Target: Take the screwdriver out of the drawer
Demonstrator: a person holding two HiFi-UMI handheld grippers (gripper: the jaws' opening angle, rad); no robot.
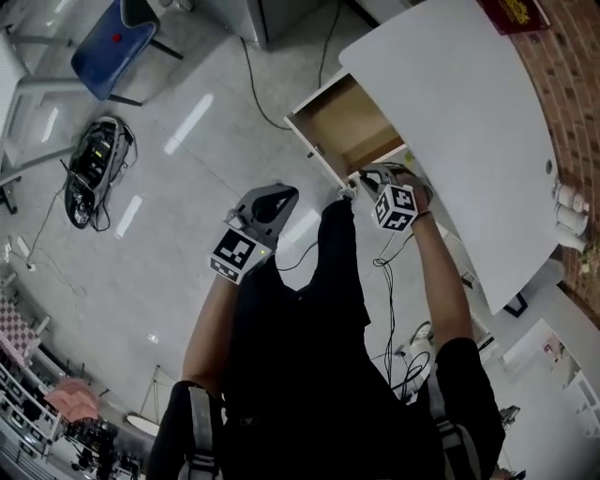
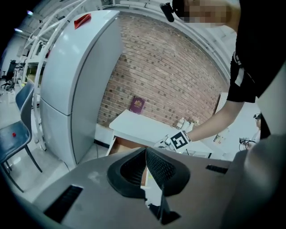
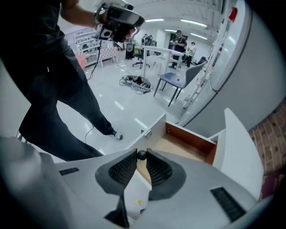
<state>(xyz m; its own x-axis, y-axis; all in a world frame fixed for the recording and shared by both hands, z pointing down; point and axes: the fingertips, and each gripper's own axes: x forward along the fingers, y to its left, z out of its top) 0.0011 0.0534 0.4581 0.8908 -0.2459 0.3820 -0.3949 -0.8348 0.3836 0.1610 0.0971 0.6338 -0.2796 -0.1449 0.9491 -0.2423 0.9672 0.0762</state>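
Observation:
The wooden drawer [image 1: 349, 124] of the white table [image 1: 469, 112] stands pulled open, and its bottom shows bare. My right gripper [image 1: 373, 180] hangs above the drawer's near corner and points steeply down. In the right gripper view a small black round end of the screwdriver [image 3: 141, 154] sits pinched between the jaw tips of the right gripper [image 3: 142, 159], over the open drawer [image 3: 190, 144]; the rest of the tool is hidden. My left gripper [image 1: 274, 201] is held to the left of the drawer, over the floor. Its jaws meet at the tips with nothing between them [image 2: 145, 151].
A dark red booklet [image 1: 511, 11] lies at the table's far end against the brick wall. Bottles [image 1: 569, 211] stand at the table's right end. A blue chair [image 1: 114, 39] and a bundle of cables [image 1: 94, 164] are on the floor at left. A tall white fridge [image 2: 76, 85] stands beside the table.

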